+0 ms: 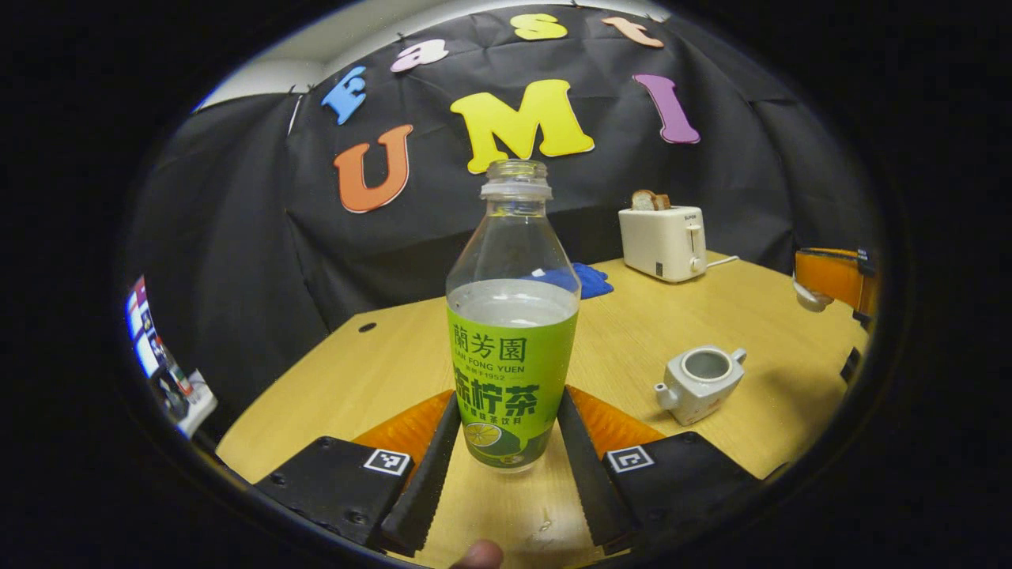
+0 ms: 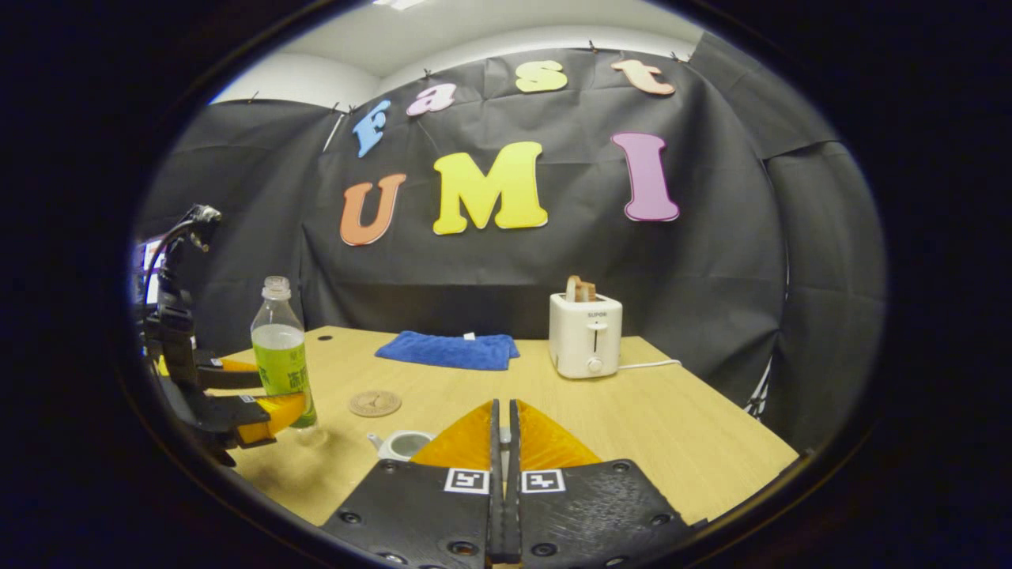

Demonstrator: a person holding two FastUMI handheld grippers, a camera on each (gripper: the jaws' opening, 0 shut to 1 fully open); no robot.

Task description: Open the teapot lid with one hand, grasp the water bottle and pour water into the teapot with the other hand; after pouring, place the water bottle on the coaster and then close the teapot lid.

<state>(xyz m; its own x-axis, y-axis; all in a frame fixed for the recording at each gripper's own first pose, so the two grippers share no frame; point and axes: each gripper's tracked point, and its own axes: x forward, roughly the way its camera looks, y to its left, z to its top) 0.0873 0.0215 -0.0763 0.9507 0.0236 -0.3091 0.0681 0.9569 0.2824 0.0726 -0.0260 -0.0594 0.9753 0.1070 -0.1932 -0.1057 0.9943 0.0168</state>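
The left gripper (image 1: 507, 454) has its jaws closed against an upright, capless bottle (image 1: 512, 332) above the surface (image 1: 648, 332). At four o'clock sits the lidless teapot (image 1: 700, 383); a toaster (image 1: 662, 241) stands at two o'clock.

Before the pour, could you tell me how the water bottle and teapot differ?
The water bottle is tall, clear and green-labelled; the teapot is squat and white. The water bottle sits between the left gripper's fingers; the teapot stands free on the table. Both are upright and open-topped.

Even overhead light, soft shadow at 3 o'clock of teapot (image 1: 700, 382); sharp center, edges fisheye-bent.
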